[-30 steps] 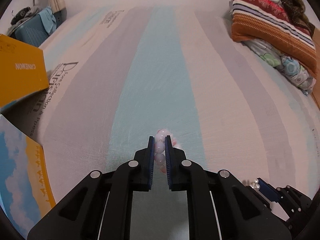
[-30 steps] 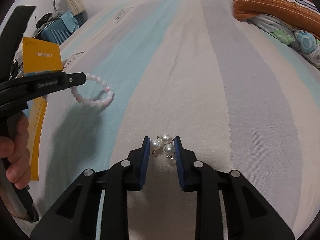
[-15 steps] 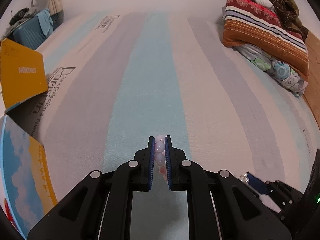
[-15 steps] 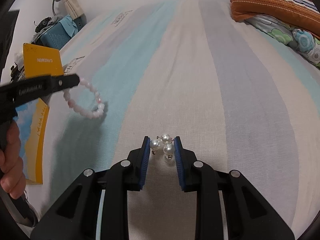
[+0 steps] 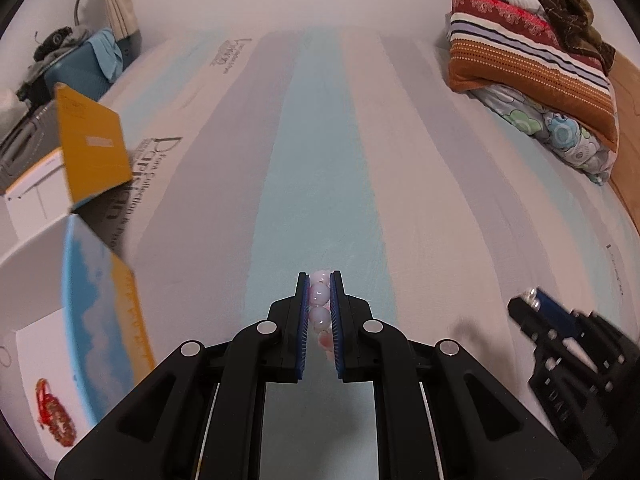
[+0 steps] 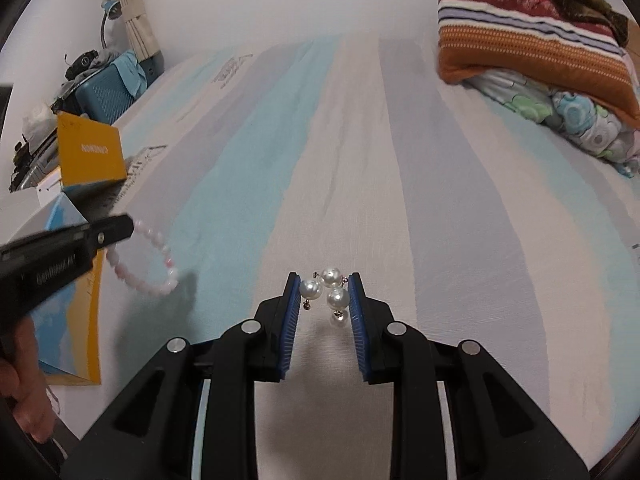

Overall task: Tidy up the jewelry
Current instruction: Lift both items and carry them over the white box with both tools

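Both pieces are held above the striped bed, the left gripper (image 5: 319, 294) clamping the pink bead bracelet (image 6: 150, 258) and the right gripper (image 6: 324, 292) pinching the pearl piece (image 6: 330, 288); carry each level to the open box (image 5: 52, 332) at near left, releasing only once inside.

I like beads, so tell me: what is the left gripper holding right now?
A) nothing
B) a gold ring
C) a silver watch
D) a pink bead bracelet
D: the left gripper is shut on the pink bead bracelet, whose loop hangs from its tip above the striped bed sheet.
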`<state>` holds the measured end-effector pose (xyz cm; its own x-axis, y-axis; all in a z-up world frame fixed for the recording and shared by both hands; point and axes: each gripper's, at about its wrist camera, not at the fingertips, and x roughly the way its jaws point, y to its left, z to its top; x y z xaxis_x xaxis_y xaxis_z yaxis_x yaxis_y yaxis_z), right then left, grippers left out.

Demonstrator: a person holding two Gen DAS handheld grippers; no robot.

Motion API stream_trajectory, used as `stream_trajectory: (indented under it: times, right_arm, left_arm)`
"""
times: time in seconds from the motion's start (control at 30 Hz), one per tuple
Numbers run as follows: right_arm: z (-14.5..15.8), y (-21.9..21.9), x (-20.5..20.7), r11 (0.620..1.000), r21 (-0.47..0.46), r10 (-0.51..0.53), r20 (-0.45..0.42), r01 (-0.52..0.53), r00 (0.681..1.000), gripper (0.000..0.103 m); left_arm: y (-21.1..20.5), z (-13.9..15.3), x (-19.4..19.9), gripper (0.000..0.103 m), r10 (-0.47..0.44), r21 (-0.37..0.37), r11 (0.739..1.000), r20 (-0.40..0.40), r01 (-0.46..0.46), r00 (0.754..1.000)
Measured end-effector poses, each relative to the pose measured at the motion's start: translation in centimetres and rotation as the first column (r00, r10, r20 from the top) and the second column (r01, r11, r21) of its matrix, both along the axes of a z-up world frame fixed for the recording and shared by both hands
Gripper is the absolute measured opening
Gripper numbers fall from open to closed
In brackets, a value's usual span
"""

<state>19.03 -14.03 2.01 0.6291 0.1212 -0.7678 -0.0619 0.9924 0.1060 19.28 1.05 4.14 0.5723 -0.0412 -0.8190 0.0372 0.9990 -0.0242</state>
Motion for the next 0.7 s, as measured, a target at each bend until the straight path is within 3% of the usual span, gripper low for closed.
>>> stream_trajectory:
  times: [0.37,0.7]
  right_arm:
    - [6.0,2.5,-2.9,1.0,-0.022,-0.007,0.079,0.009,0.997,0.023]
    - [9.6,8.6,-5.7,0.998,-0.033,0.051,0.128,-0.047,0.99,0.023]
  left_arm:
    - [3.2,4.8,-5.2,0.01,0.017,0.013,1.0,0.069,-0.018,0.997]
    - [8.6,8.3,-9.1,0.01,0.077,0.006,0.997,0.123,-0.078,0.989]
